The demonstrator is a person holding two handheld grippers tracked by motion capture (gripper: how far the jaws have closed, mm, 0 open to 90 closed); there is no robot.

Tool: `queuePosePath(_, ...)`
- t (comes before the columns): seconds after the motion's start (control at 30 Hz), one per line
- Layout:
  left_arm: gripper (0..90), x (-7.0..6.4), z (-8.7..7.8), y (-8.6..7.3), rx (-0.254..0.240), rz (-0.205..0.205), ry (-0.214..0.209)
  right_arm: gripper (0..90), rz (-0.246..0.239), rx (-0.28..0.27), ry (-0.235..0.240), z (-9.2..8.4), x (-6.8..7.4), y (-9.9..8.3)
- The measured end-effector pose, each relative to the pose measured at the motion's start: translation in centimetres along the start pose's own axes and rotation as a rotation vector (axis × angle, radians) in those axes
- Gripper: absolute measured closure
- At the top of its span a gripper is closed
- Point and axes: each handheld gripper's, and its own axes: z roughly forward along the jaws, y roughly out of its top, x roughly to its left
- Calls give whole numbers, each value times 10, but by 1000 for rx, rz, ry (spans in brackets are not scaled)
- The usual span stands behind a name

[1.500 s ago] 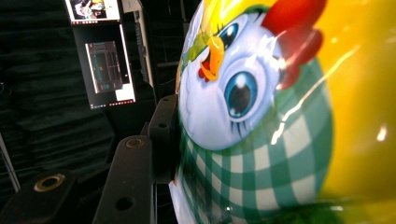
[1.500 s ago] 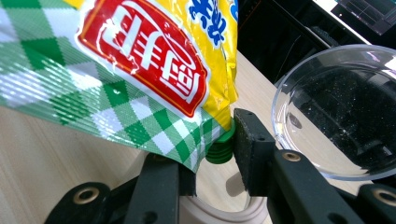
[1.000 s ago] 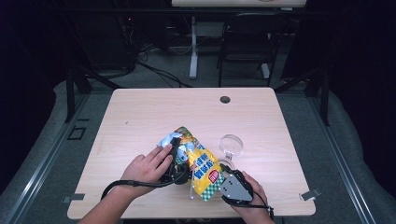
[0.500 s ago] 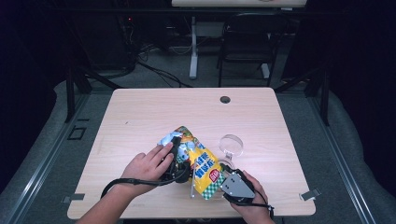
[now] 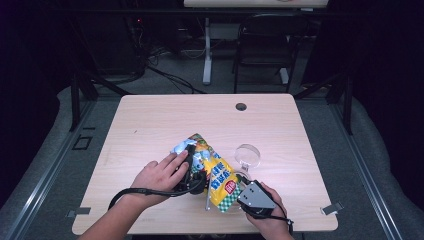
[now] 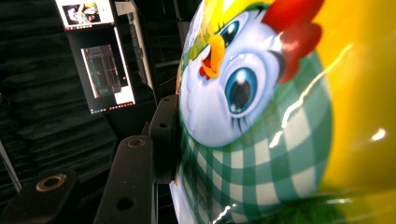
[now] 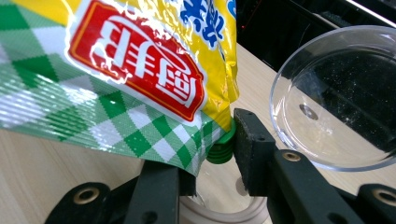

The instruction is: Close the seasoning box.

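We noted both claws, left [image 5: 192, 177] and right [image 5: 245, 192], grasping the pouch [image 5: 215, 172] near the desk's front edge; the green cap [image 7: 222, 147] could slip, spilling beside the bowl [image 5: 248, 155].

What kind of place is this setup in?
Probably a lab or recording studio, not a home: a bare wooden table stands among dark curtains, lit monitors sit on a rack beside it, and cables trail over the floor around another desk's leg behind.
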Motion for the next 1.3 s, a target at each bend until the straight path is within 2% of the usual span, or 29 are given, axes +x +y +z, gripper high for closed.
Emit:
queuePosePath(0.47,595,2,-1,1,7,31,-15,713,-62,10,-25,2,4,-1)
queuePosePath(0.97,595,2,-4,2,16,57,-13,713,-69,24,-24,3,5,-2)
queuePosePath(1.1,595,2,-5,2,13,48,-14,713,-71,26,-26,3,5,-2)
queuePosePath(1.3,597,3,-5,3,9,59,-15,713,-74,29,-30,3,4,-3)
